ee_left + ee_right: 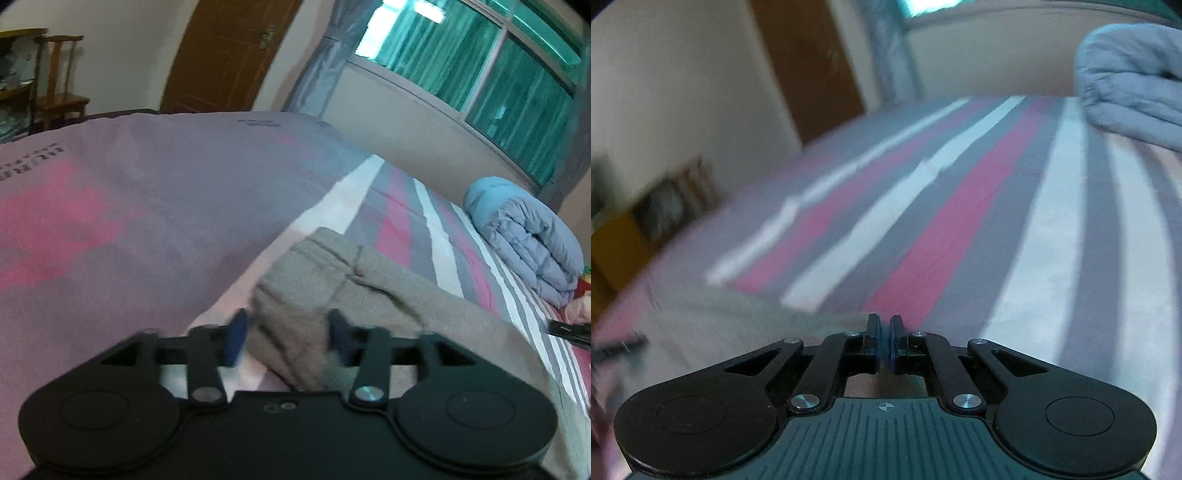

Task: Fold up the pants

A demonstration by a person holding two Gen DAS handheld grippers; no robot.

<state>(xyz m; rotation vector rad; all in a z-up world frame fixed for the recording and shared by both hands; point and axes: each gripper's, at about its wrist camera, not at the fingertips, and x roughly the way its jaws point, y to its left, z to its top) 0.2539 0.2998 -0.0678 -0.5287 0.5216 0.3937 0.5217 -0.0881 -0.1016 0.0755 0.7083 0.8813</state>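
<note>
Grey-beige pants [351, 280] lie bunched and partly folded on the striped bed sheet [399, 218]. My left gripper [288, 334] is open, its blue-padded fingers on either side of a fold of the pants. In the right wrist view my right gripper [885, 332] is shut with nothing visible between its fingers, low over the striped sheet [960, 221]. A blurred pale edge of the pants [731, 314] lies to its left.
A rolled light-blue quilt [524, 240] sits on the bed's far right; it also shows in the right wrist view [1134, 81]. A pink-grey duvet [110, 221] covers the left. A dark object [569, 328] lies at the right edge. Door, chair and window stand behind.
</note>
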